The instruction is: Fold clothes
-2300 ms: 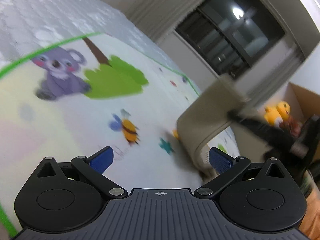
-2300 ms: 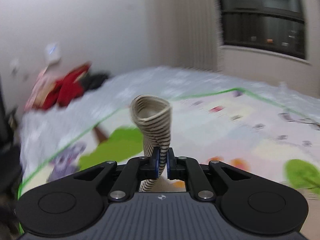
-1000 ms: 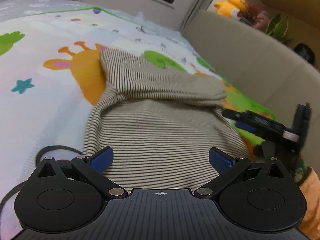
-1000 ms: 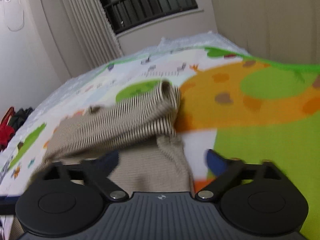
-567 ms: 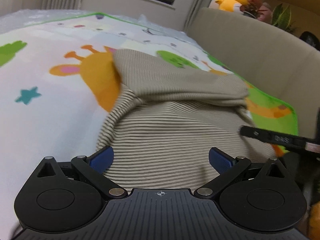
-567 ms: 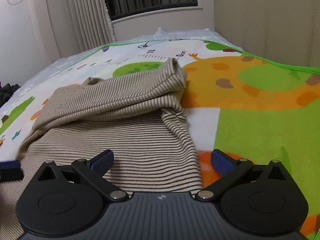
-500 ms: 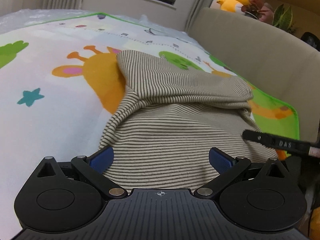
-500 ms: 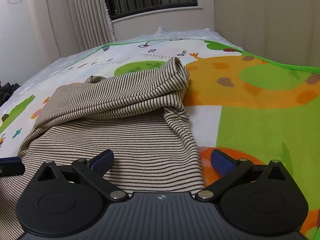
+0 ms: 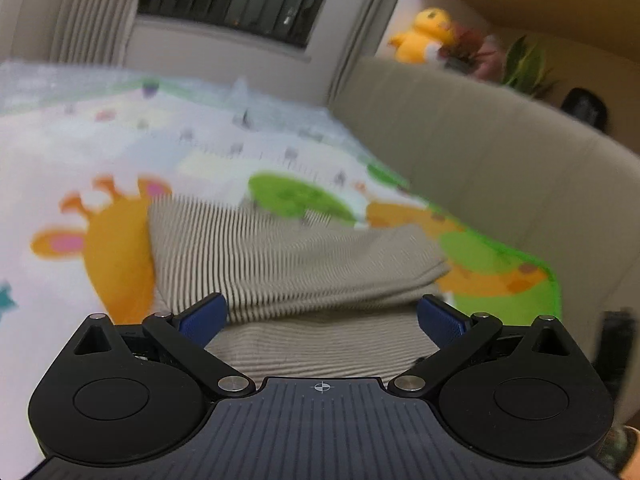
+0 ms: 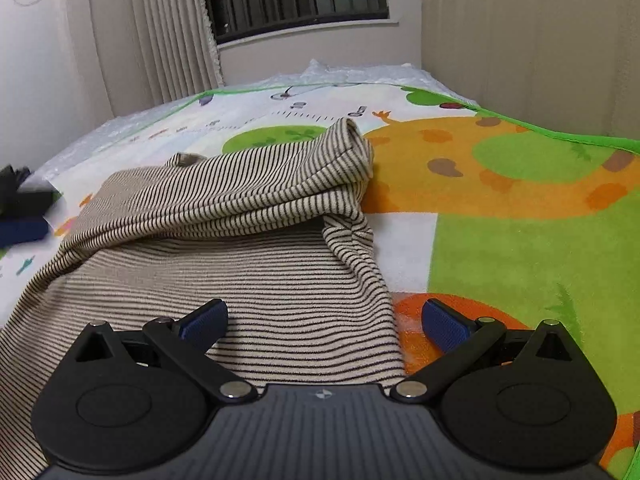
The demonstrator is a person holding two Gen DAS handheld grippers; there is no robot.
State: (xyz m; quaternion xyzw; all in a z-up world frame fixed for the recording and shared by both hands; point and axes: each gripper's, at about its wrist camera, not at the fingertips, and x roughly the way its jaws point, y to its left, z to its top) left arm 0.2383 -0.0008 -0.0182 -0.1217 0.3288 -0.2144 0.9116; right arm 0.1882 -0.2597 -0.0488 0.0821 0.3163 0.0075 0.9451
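We've got both the left gripper (image 9: 320,316) and right gripper (image 10: 324,320) spread wide, empty, over the striped shirt (image 10: 248,240) on the cartoon play mat (image 10: 520,208).

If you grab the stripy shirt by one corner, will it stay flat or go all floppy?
Probably floppy: the shirt already sags in soft folds on the mat. It looks thin, so likely light. It shouldn't roll or slide away.

Garment (image 10: 248,240): beige with thin dark stripes. Mat (image 10: 520,232): white, green-edged, orange and green animal print. Gripper pads (image 10: 204,320): blue. Headboard (image 10: 540,48): beige.
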